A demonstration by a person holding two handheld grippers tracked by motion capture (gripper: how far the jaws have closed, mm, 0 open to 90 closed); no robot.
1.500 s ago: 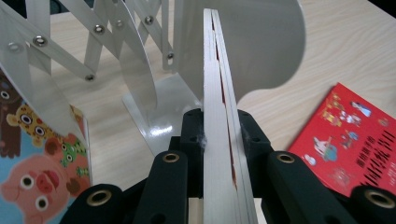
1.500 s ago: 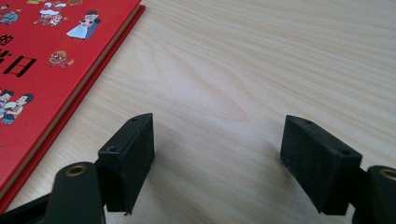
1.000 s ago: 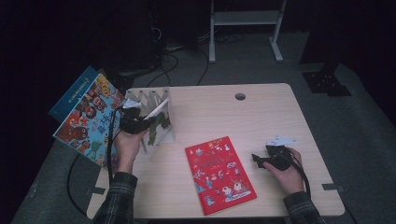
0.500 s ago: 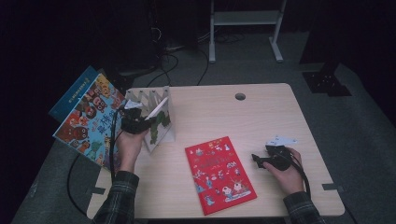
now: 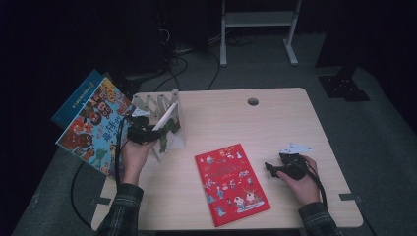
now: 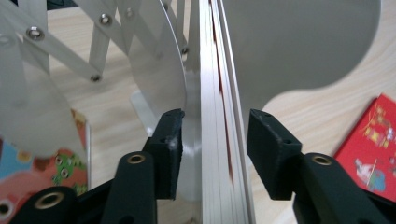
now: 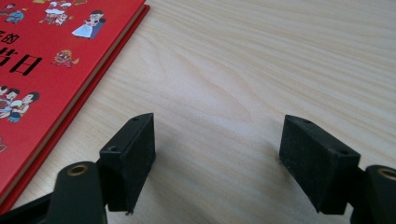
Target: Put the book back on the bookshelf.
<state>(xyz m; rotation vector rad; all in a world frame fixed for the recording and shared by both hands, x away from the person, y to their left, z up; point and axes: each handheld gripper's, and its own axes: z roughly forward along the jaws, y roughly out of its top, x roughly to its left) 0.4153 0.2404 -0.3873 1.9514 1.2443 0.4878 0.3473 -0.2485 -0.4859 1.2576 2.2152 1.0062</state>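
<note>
Altogether three books show: one thin book point(image 6: 219, 116) stands in the metal rack point(image 5: 155, 105) at the table's point(image 5: 295, 118) left edge between the left gripper's point(image 6: 212, 140) just-opened jaws, untouched, one red book point(image 5: 231, 182) lies near the front edge, one colourful book point(image 5: 93, 125) overhangs left, while the right gripper point(image 7: 217, 154) gapes wide, empty.

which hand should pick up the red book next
Right, probably. The right gripper rests open on the table beside the red book. The left gripper is at the metal rack, its jaws just opened around the book standing there.
</note>
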